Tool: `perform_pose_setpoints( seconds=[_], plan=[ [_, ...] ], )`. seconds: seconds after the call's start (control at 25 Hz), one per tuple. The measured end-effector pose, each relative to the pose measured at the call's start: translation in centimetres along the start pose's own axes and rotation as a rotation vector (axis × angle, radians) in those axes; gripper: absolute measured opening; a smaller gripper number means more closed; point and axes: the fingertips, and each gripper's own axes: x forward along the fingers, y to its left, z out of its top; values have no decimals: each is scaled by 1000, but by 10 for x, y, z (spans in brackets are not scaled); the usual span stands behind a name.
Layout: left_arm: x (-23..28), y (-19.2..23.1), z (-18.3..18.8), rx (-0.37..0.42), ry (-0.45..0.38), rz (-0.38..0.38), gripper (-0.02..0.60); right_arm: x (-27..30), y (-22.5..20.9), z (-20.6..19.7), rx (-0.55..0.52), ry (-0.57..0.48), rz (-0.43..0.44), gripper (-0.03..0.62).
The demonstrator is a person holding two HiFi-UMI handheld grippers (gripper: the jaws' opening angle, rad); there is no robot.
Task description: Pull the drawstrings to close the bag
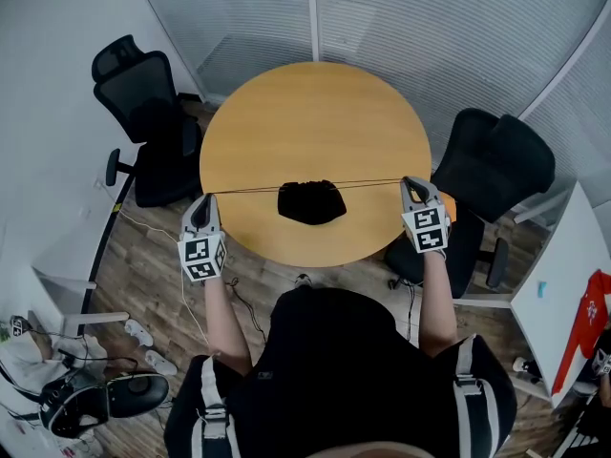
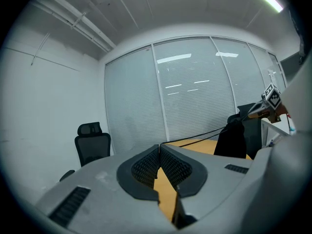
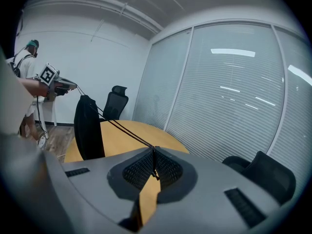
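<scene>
A small black drawstring bag (image 1: 311, 201) hangs bunched at the middle of its drawstrings (image 1: 258, 190), over the near edge of the round table. The cords run taut in a straight line between my two grippers. My left gripper (image 1: 204, 198) is shut on the left cord ends, and my right gripper (image 1: 408, 183) is shut on the right ones. In the left gripper view the cords (image 2: 195, 136) leave the closed jaws (image 2: 159, 147) toward the bag (image 2: 233, 139). Seen from the right gripper (image 3: 154, 151), the cords (image 3: 122, 128) lead to the bag (image 3: 87, 128).
The round wooden table (image 1: 315, 113) stands in front of me. A black office chair (image 1: 148, 113) is at its left, another (image 1: 496, 165) at its right. A white table (image 1: 563, 284) sits at far right. Blinds cover the glass walls behind.
</scene>
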Motion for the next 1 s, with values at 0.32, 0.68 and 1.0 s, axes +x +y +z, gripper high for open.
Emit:
perform_pose_setpoints(
  seconds=[0.32,0.68,1.0],
  plan=[
    [11,14,0,-16,1,0,18,4,-3,-6,13,27,-25,58],
    [29,33,2,-23,3,-11,18,13,-4,-2,31,40,-57,59],
    [35,53,-8,-48,23,-16,18,23,3,8,42,48,-71,58]
  ],
)
